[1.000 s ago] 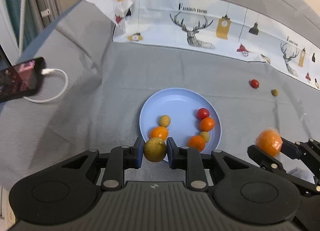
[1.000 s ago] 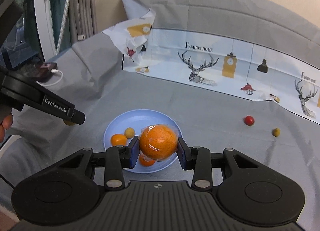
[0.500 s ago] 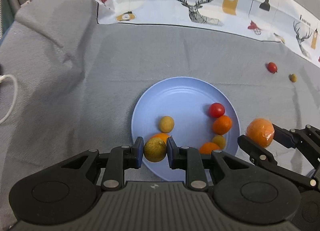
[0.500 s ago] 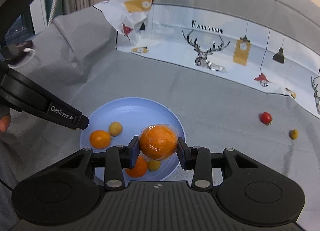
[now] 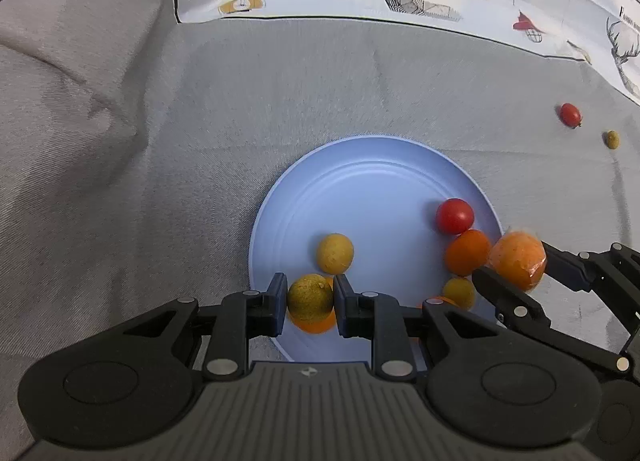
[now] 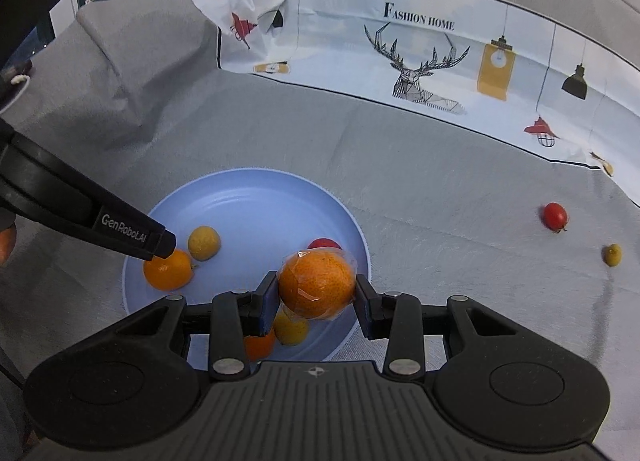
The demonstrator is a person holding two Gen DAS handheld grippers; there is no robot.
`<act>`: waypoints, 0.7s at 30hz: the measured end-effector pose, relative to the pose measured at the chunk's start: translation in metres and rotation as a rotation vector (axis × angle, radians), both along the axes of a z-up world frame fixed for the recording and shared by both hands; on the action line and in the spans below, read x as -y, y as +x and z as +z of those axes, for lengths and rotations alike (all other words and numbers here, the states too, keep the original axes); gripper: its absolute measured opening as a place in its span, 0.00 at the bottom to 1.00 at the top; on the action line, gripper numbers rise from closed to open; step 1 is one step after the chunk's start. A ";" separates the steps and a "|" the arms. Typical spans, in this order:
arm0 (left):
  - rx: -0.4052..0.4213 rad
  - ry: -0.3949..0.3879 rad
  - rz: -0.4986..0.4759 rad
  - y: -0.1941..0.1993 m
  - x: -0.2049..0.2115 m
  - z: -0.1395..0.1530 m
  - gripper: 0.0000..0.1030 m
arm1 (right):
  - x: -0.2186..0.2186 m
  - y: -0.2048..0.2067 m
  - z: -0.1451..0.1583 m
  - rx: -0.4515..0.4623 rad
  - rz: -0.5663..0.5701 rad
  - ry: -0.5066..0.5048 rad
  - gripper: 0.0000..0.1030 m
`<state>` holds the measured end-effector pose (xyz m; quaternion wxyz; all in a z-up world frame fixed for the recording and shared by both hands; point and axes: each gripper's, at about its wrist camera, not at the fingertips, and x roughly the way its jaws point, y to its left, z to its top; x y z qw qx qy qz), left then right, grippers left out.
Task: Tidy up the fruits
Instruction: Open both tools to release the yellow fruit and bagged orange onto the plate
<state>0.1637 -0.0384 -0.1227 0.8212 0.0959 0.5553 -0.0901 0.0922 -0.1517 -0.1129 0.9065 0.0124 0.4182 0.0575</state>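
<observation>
Left wrist: left claw (image 5: 310,303) steeply down, over plate (image 5: 376,165).

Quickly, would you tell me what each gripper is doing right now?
Left gripper: shut on yellow-green fruit.
Right gripper: shut on wrapped orange.

Both grippers lower and nearer blue plate (image 5: 280,221) than a second ago. Left gripper (image 5: 310,303), clamped on yellow-green fruit (image 5: 309,298), now over plate's near rim, above small orange (image 6: 168,269). Right gripper (image 6: 316,291) with wrapped orange (image 6: 316,285) moved from beside plate to over its right edge. Phone and cable gone from left view.
</observation>
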 end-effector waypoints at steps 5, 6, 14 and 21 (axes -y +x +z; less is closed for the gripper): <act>0.003 0.017 -0.006 0.006 0.004 -0.006 0.26 | -0.002 0.008 -0.008 -0.012 0.016 -0.004 0.40; 0.006 0.020 -0.008 0.007 0.005 -0.007 0.26 | -0.002 0.010 -0.008 -0.013 0.022 -0.006 0.40; 0.009 0.001 -0.018 0.011 0.005 -0.004 0.60 | -0.006 0.020 -0.011 -0.026 0.066 -0.016 0.41; 0.088 -0.003 -0.033 -0.013 0.000 0.029 1.00 | -0.008 -0.002 0.009 0.013 0.056 -0.056 0.92</act>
